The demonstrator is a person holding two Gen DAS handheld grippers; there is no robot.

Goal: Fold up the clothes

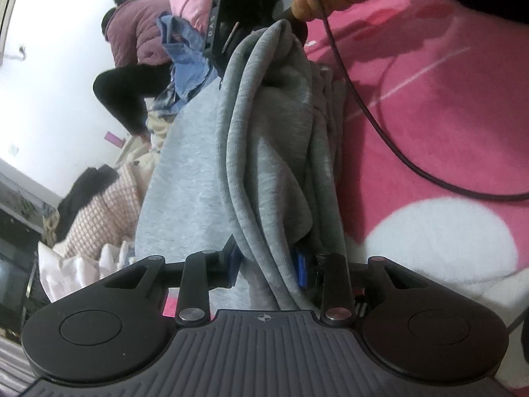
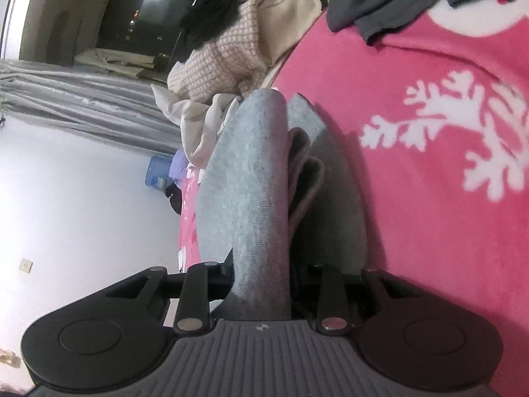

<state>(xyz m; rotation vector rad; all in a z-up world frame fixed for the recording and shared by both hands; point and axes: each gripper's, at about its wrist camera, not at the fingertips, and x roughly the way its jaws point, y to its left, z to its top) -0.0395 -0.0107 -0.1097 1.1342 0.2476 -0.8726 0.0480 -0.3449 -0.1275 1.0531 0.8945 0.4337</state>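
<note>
A grey knit garment (image 1: 271, 152) hangs bunched in folds between my two grippers, above a pink blanket. My left gripper (image 1: 268, 268) is shut on its near end, with the cloth pinched between the blue pads (image 1: 301, 269). At the top of the left wrist view a hand holds my right gripper (image 1: 264, 29) where the far end of the garment is gathered. In the right wrist view the same grey garment (image 2: 254, 182) runs away from my right gripper (image 2: 261, 278), which is shut on a thick fold of it.
A pink blanket (image 2: 413, 198) with white patterns covers the bed. A heap of other clothes (image 2: 228, 53), checked, cream and black, lies at its far side, with a dark grey garment (image 2: 396, 0) nearby. A person in a purple jacket (image 1: 132, 36) bends over by blue clothes (image 1: 185, 56). A black cable (image 1: 380, 125) loops over the blanket.
</note>
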